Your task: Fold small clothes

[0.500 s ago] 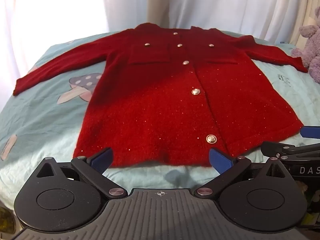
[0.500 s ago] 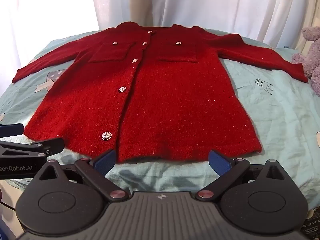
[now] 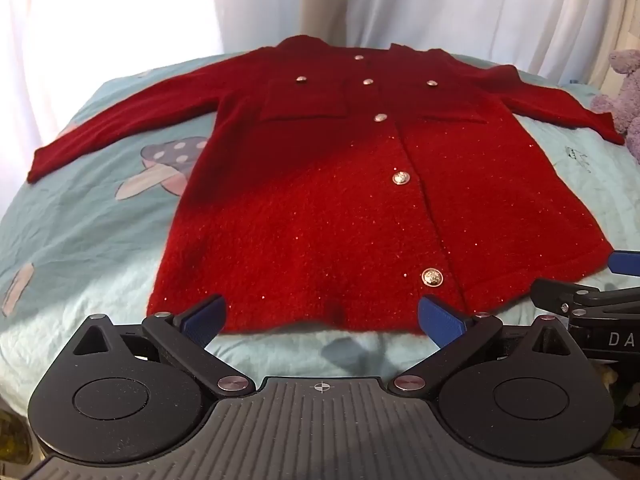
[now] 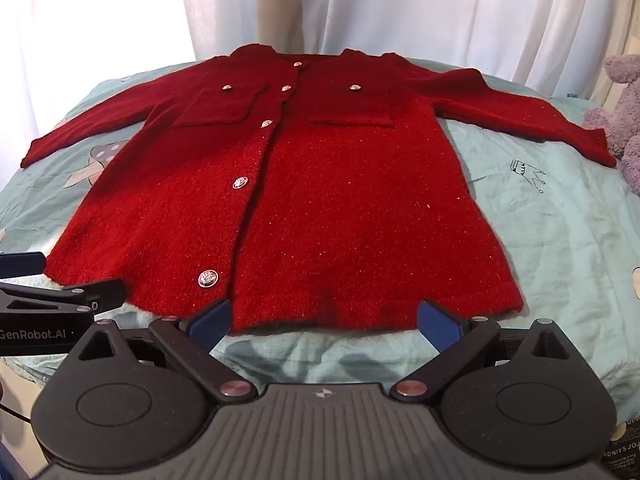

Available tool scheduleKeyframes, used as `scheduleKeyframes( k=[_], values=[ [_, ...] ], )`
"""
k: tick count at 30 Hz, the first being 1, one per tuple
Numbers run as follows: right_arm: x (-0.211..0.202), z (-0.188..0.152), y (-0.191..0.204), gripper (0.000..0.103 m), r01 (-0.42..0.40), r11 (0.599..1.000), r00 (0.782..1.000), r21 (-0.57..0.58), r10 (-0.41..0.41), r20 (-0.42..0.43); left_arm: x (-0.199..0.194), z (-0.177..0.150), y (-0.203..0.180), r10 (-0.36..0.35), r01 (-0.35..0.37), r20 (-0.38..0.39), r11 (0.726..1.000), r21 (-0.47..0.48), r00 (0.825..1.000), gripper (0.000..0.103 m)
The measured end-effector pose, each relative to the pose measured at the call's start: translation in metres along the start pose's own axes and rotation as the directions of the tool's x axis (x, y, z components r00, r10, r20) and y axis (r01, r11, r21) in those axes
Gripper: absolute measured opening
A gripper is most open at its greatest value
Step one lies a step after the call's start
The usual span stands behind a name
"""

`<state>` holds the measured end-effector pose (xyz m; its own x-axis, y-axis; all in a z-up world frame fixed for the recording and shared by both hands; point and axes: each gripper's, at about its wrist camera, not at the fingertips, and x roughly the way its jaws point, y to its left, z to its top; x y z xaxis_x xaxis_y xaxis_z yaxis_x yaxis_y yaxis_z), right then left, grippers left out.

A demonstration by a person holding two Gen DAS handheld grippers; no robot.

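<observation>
**Still flat, nothing gripped: where the fold could slip**

So far one red cardigan (image 3: pixel 360 208) lies spread face up on the bed (image 3: pixel 80 240), buttoned shut, hem toward the near edge and collar at the far side by the white curtain (image 3: pixel 440 4). Both sleeves are stretched outward, one to the left and one to the right.

The left hand-held gripper (image 3: pixel 320 316) hangs just short of the hem with its jaws spread wide and nothing between them. The right hand-held gripper (image 4: pixel 322 318) stands the same way, wide apart and empty, just beside its partner.

Risks, as I judge them: the knit looks thick and fuzzy, so a pinch at the hem may catch only the top layer and pull the front off the back. The bedsheet is soft and wrinkled; a low pinch could grab it along with the cardigan. Uneven lifts by the two sides would skew the fold. The right sleeve ends near a purple plush toy (image 4: pixel 624 120), which a swung cuff might drag.

Counts: one cardigan, two sleeves, two chest pockets, seven metal buttons showing, two grippers, one plush toy, one mushroom print (image 3: pixel 160 172) plainly visible on the sheet.
</observation>
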<state>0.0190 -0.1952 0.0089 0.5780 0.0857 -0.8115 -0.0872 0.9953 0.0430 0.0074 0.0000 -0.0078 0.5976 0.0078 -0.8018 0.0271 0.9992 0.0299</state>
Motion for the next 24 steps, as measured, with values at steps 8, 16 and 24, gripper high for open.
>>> scheduleKeyframes(
  k=[8, 16, 24],
  values=[
    [0.001, -0.012, 0.013, 0.099, 0.008, 1.0, 1.0, -0.024, -0.007, 0.018, -0.002, -0.001, 0.0, 0.002, -0.002, -0.006, 1.0, -0.006, 1.0, 0.103],
    [0.0, -0.013, 0.012, 0.099, 0.004, 1.0, 1.0, -0.022, -0.004, 0.021, -0.002, -0.001, -0.001, -0.001, 0.001, -0.009, 1.0, -0.003, 1.0, 0.103],
    [-0.001, -0.012, 0.011, 0.099, 0.006, 1.0, 1.0, -0.023, -0.006, 0.029, -0.003, 0.0, -0.002, -0.001, 0.001, -0.009, 1.0, -0.003, 1.0, 0.103]
  ],
)
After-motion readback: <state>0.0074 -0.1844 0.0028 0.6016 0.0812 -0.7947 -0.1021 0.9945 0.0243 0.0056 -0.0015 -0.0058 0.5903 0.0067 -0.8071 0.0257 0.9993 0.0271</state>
